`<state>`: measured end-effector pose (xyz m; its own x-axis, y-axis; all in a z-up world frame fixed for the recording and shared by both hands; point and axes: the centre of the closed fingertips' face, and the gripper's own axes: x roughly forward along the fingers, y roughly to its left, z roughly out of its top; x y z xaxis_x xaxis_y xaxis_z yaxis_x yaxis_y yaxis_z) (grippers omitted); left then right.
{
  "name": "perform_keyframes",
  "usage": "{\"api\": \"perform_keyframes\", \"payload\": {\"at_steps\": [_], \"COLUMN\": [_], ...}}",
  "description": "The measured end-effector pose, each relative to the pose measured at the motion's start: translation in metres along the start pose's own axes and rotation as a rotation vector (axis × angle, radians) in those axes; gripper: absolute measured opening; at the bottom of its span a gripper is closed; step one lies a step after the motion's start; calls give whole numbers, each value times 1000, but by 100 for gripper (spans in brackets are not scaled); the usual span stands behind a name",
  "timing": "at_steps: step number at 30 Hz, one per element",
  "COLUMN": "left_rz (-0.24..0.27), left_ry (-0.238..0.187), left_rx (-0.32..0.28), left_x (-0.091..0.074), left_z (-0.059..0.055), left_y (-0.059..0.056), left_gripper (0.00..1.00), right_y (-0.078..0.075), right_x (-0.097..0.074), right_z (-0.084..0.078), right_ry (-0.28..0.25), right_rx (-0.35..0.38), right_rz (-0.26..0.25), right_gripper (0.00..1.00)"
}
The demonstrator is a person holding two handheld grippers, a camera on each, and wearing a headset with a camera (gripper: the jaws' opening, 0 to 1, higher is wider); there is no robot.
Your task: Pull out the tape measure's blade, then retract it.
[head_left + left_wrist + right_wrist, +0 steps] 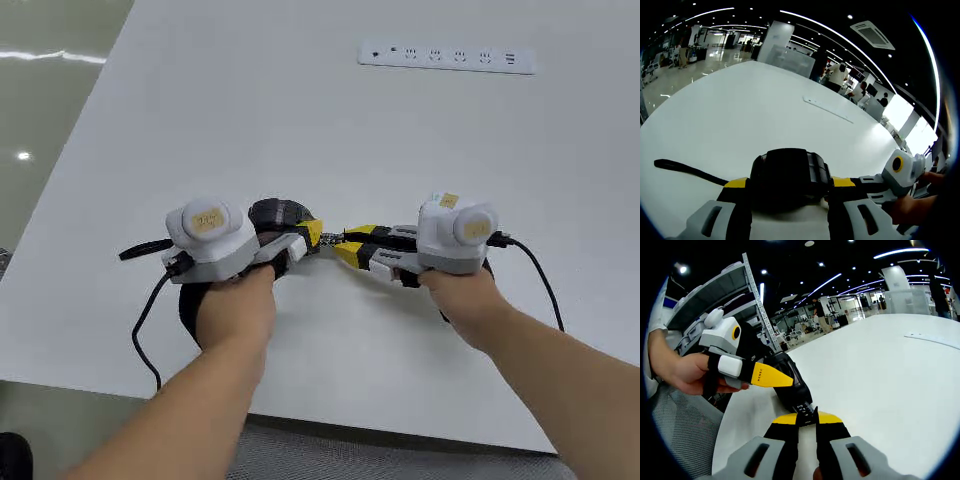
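Left gripper view: ribbed black tape measure (785,167) in left tool (789,183).

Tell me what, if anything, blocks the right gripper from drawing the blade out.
Nothing visible does. The right gripper is shut on the blade, and the left gripper on the tape measure. The table beside the right gripper is bare, and the power strip lies far back, off the pull line.

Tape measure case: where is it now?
The tape measure case is left of centre in the head view, near the table's front edge, clamped in the left tool; the right tool pinches its blade beside it.
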<state>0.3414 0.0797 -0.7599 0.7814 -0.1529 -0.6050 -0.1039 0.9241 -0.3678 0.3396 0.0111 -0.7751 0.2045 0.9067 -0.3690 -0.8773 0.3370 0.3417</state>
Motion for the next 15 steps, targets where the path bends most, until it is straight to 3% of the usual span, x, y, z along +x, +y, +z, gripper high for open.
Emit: {"api": "perform_keyframes", "payload": {"at_steps": [15], "left_rz": [3], "left_ry": [-1], "left_rx": [6], "left_x": [-1], "left_z": [-1], "left_y": [0], "left_gripper": [58], "right_y": [4], "right_x": [5], "right_z": [-2], "right_ry": [7], "right_rx": [1], "right_rz": [-1], "right_gripper": [8]}}
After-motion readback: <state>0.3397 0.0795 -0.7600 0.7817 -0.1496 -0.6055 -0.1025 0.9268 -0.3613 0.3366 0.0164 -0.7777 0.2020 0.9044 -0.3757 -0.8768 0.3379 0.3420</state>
